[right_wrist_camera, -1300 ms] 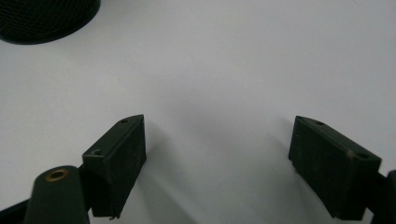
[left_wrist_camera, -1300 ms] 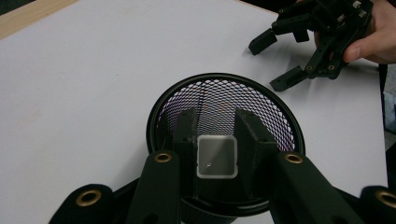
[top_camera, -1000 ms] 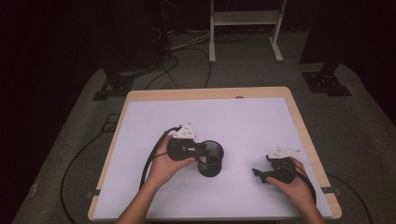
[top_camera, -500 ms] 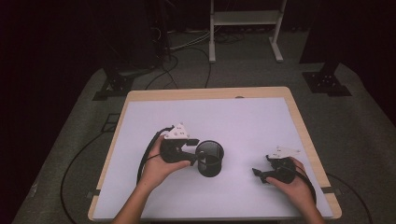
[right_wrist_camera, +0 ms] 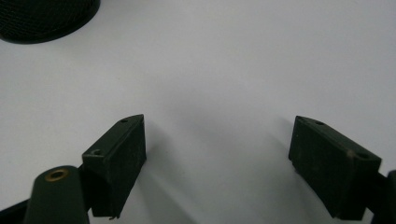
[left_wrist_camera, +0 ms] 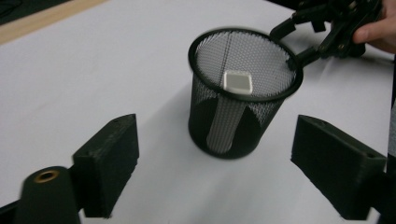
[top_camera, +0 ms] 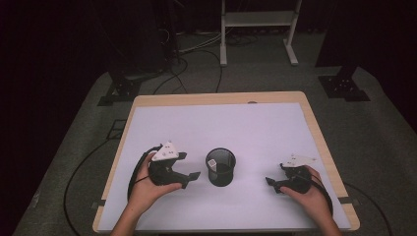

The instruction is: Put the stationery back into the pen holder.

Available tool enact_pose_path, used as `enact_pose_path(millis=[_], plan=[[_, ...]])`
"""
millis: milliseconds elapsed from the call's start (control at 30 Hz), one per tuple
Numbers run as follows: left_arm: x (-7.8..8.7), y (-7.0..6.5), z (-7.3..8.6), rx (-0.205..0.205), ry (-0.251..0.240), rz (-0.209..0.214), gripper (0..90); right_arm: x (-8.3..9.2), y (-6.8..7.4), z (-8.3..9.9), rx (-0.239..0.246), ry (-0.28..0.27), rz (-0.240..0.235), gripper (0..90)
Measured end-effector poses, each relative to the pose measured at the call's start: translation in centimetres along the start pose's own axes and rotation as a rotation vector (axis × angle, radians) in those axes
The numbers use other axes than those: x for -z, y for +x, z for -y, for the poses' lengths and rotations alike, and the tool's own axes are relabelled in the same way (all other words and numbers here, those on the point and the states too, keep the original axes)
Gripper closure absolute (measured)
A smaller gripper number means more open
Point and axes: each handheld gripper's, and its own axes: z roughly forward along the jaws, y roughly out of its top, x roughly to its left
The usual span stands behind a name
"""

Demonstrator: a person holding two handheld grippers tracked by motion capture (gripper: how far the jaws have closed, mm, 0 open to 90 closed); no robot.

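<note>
The table (top_camera: 147,105), topped with a white sheet, carries a black mesh cup (top_camera: 221,167) standing upright near its front middle. A white flat piece (left_wrist_camera: 237,82) leans inside the cup, its top end just under the rim. The left gripper (top_camera: 189,173) sits just beside the cup, clear of it; its fingers have just been opening and stand wide with nothing between them. The right gripper (top_camera: 271,183) rests on the table well apart from the cup, its fingers also spread wide and empty.
</note>
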Motion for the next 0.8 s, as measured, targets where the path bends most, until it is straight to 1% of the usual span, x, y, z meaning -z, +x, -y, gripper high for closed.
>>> enact_pose_path(millis=[67, 133, 200, 267, 300, 333, 400, 433, 467, 500, 533, 567, 600, 633, 667, 700, 733, 800], plan=[[0.3, 0.1, 0.8, 0.001, 0.005, -0.014, 13.2, 0.0, 0.0, 0.0, 0.0, 0.0, 0.0, 17.7], [0.5, 0.2, 1.7, 0.015, 0.013, -0.021, 11.7, 0.0, 0.0, 0.0, 0.001, 0.0, 0.0, 17.7], [0.6, 0.3, 2.8, 0.03, 0.028, -0.039, 10.8, 0.0, 0.0, 0.0, -0.002, 0.0, 0.0, 17.7], [0.6, 0.3, 3.8, 0.026, 0.046, -0.049, 10.5, 0.0, 0.0, 0.0, -0.003, -0.001, 0.0, 17.7], [0.5, 0.4, 4.6, 0.033, 0.058, -0.066, 10.6, 0.0, 0.0, 0.0, -0.004, 0.0, -0.001, 17.6], [0.3, 0.4, 5.3, 0.049, 0.074, -0.073, 10.6, 0.0, 0.0, 0.0, -0.003, -0.001, -0.001, 17.6], [0.3, 0.4, 7.0, 0.053, 0.1, -0.085, 11.8, 0.0, 0.1, 0.0, 0.009, 0.0, 0.006, 17.6], [0.3, 0.1, 8.0, 0.09, 0.123, -0.068, 12.6, 0.0, 0.0, 0.0, 0.003, 0.002, 0.0, 17.5], [0.5, -0.1, 8.6, 0.093, 0.138, -0.055, 12.5, 0.0, 0.1, 0.0, 0.013, 0.003, 0.006, 17.4], [0.4, -0.1, 8.9, 0.084, 0.136, -0.058, 12.3, 0.0, 0.2, 0.0, 0.016, -0.003, 0.013, 17.1], [0.1, 0.2, 8.9, 0.103, 0.135, -0.049, 12.3, 0.0, 0.1, 0.0, 0.015, 0.003, 0.011, 16.6], [-0.1, 0.5, 8.8, 0.099, 0.154, -0.059, 11.8, -0.1, 0.0, -0.2, -0.008, 0.006, 0.001, 16.2], [-0.2, 0.7, 8.9, 0.071, 0.169, -0.091, 10.4, -0.1, 0.0, -0.2, -0.01, 0.005, 0.002, 16.1], [-0.1, 1.0, 9.0, 0.062, 0.175, -0.116, 10.5, -0.1, 0.0, -0.1, -0.002, 0.005, 0.007, 16.2], [0.3, 1.3, 9.1, 0.066, 0.165, -0.131, 10.5, -0.1, 0.0, -0.1, -0.004, 0.003, 0.006, 16.1], [0.6, 1.5, 9.3, 0.061, 0.154, -0.144, 10.4, -0.1, 0.0, -0.1, -0.003, 0.004, 0.007, 16.1], [1.0, 1.7, 9.5, 0.054, 0.152, -0.155, 10.3, -0.1, 0.1, -0.1, 0.003, 0.006, 0.011, 16.1], [1.3, 2.1, 9.8, 0.066, 0.15, -0.172, 10.0, -0.1, 0.1, -0.1, -0.001, 0.004, 0.011, 16.1]])
